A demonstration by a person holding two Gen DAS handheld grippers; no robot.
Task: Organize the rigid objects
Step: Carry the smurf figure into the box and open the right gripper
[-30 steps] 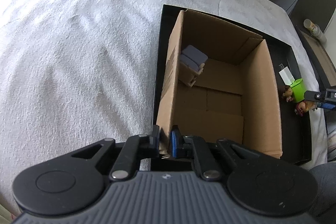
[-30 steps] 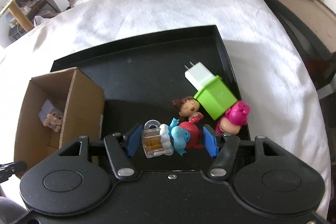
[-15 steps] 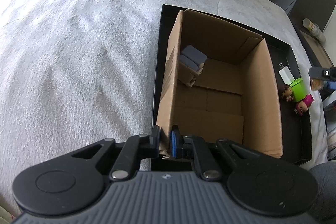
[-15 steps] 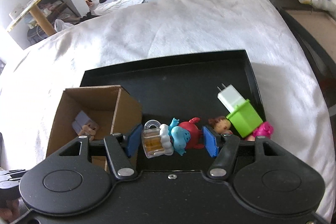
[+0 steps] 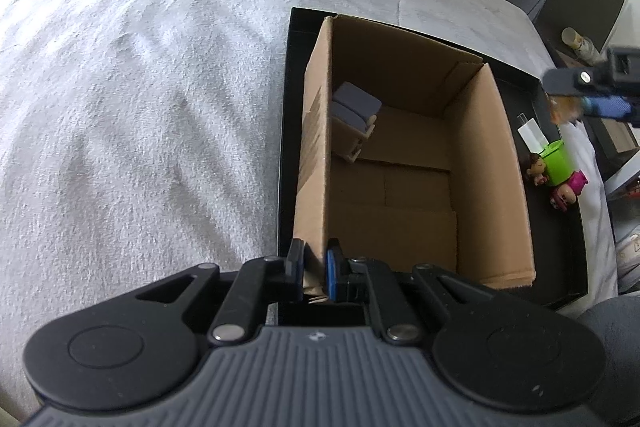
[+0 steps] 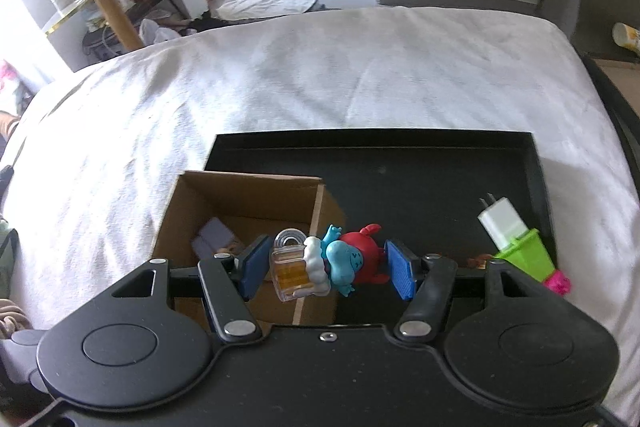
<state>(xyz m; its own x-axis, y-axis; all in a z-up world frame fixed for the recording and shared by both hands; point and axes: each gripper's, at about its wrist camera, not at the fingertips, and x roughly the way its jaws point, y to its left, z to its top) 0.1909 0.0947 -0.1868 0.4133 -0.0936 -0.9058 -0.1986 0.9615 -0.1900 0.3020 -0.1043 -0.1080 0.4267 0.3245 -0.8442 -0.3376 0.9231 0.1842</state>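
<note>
An open cardboard box (image 5: pixel 476 163) (image 6: pixel 240 203) stands on a black tray (image 5: pixel 560 267) (image 6: pixel 400 163) on the bed. My left gripper (image 5: pixel 314 269) is shut on the box's near left wall. Inside the box lies a small grey-cushioned toy chair (image 5: pixel 354 115) (image 6: pixel 212 241). My right gripper (image 6: pixel 326 263) is shut on a toy figure (image 6: pixel 340 259), blue and red with a little beer mug, held in the air over the box's right wall. In the left wrist view that right gripper (image 5: pixel 592 95) shows blurred at the far right edge.
A white plug adapter (image 6: pixel 500 219) (image 5: pixel 532 137), a green block (image 6: pixel 524 259) (image 5: pixel 556 161), a pink figure (image 5: pixel 568 191) (image 6: pixel 558 283) and a brown-haired figure (image 5: pixel 536 167) lie at the tray's right end. A white blanket (image 5: pixel 140 107) covers the bed. Slippers and a side table stand beyond.
My right gripper has lifted the toy figure off the tray and carried it left, from beside the other toys to over the box's edge. The left gripper has kept its hold on the box.
</note>
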